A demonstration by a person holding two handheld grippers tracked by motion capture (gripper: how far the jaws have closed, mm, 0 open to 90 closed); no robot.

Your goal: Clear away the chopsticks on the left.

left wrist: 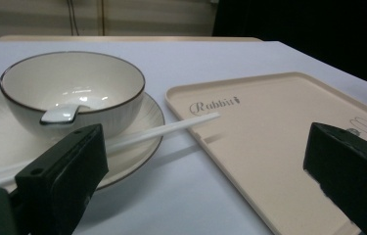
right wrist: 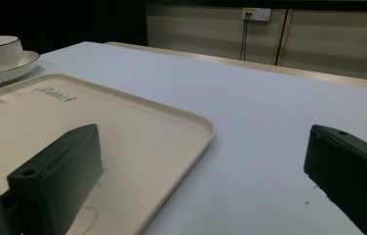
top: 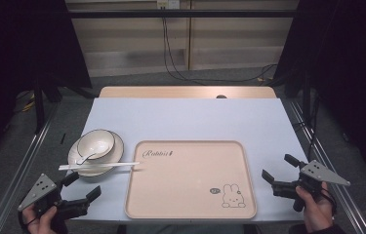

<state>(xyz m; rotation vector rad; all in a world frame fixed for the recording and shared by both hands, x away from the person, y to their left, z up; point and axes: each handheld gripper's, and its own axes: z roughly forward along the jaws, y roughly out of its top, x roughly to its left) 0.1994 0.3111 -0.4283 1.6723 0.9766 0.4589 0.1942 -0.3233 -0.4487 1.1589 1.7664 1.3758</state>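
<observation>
On the left half of the counter (top: 185,117) a bowl (top: 96,144) sits on a plate (top: 117,146), with a small spoon (top: 84,158) resting inside the bowl and a white chopstick (top: 100,166) lying across the plate's near rim, its tip reaching over the left edge of the pink tray (top: 190,180). That tray lies empty in the middle near part of the counter, with a rabbit drawing at its near right corner. At the near left corner the left gripper (top: 80,187) hangs with its jaws wide open and nothing between them, pointed toward the plate and apart from it. At the near right the right gripper (top: 278,171) is likewise wide open and empty, facing the tray's right edge without touching it. Judging by the layout, the work in hand is probably moving the dishes onto the tray, starting with the nearer left gripper. To do it well, the left jaws should come in low and level at the plate's near rim, clear of the chopstick, since a nudge could roll it off or tip the stack. Lifting the chopstick away first seems safer; it is thin and slippery, so the jaws should close squarely on its middle.
</observation>
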